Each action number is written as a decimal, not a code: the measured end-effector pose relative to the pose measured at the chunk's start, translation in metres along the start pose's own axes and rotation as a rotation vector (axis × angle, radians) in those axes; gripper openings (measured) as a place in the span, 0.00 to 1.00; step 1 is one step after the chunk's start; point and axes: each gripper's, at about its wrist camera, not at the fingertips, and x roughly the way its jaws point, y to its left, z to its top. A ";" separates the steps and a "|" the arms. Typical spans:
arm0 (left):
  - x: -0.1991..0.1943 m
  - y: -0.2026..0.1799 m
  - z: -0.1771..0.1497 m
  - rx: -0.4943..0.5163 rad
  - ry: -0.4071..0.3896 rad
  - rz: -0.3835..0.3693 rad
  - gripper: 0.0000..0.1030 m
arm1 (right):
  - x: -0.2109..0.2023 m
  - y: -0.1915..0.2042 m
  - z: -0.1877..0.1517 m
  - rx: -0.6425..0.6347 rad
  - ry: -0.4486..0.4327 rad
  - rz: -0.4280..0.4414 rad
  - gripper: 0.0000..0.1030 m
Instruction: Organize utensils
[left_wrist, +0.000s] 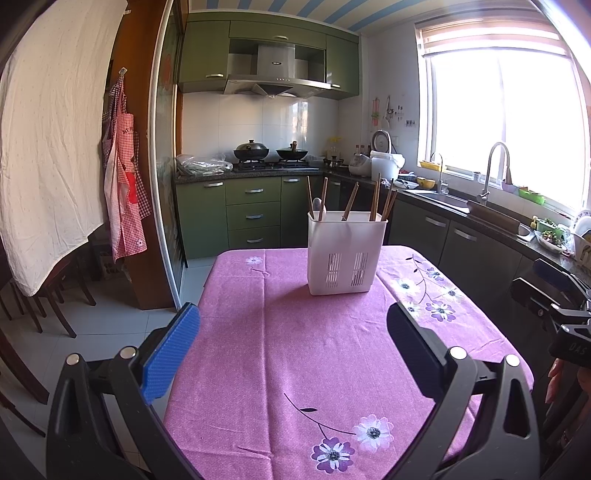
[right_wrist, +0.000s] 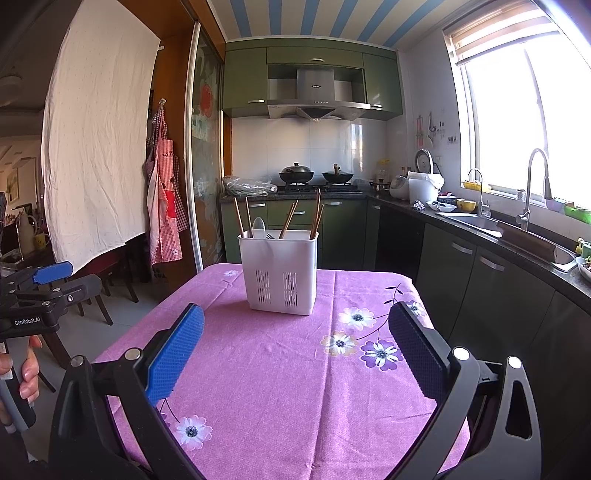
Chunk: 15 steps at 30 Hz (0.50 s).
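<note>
Both left gripper (left_wrist: 293, 345) and right gripper (right_wrist: 295, 347) spread, empty, short of utensil caddy (right_wrist: 279, 271); chopsticks (right_wrist: 286, 225) already inside, so likely sorting or finished.

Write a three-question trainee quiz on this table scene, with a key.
1. True or false: the left tool is shut on a chopstick.
2. What sticks up highest from the white utensil holder? A) chopsticks B) knives C) whisks
3. Fill in: the holder stands on a ____ floral tablecloth.

Key:
1. False; both the left tool and the right tool are open and empty.
2. A; brown chopsticks, beside a spoon.
3. Pink.
</note>
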 end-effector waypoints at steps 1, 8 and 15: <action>0.000 0.001 0.000 -0.002 0.002 0.000 0.93 | 0.001 -0.001 -0.001 0.000 0.001 0.001 0.96; 0.003 -0.001 -0.001 0.007 0.021 -0.002 0.93 | 0.002 -0.001 -0.005 0.000 0.008 0.003 0.96; -0.001 -0.003 0.002 0.007 0.010 -0.003 0.93 | 0.004 -0.002 -0.006 -0.003 0.016 0.005 0.96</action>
